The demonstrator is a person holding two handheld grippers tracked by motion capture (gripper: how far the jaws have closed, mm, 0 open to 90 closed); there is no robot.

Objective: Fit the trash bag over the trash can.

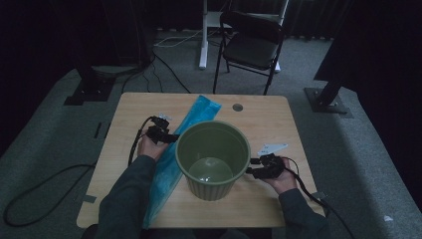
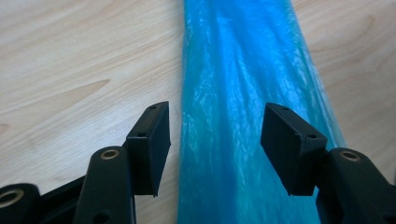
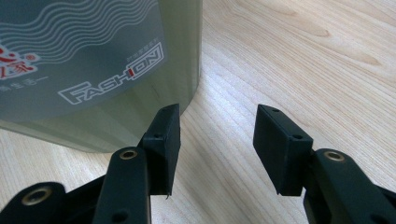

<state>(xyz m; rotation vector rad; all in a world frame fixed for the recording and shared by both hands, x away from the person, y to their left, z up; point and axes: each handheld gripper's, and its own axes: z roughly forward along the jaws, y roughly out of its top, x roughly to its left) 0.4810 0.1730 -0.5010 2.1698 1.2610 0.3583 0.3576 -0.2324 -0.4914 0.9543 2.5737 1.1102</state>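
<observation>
A green ribbed bucket point(image 1: 213, 154) stands upright and empty on the wooden table point(image 1: 278, 119). A long folded blue plastic bag point(image 1: 199, 110) lies flat, running from the far middle to the near left edge and passing the bucket's left side. My left gripper point(image 1: 168, 136) is just left of the bucket, over the bag. In the left gripper view it point(image 2: 215, 140) is open, with the blue bag point(image 2: 233, 70) lying under and between the jaws and the pads clear of it. My right gripper point(image 1: 253, 172) is open at the bucket's right side; the bucket wall point(image 3: 93, 70) is beside its left jaw point(image 3: 217, 140).
A cable hole point(image 1: 237, 107) sits near the table's far edge. Beyond the table are a black folding chair point(image 1: 251, 42), a white desk leg point(image 1: 203, 35) and dark stand bases point(image 1: 89, 89). A cable point(image 1: 35, 194) loops on the grey carpet at the left.
</observation>
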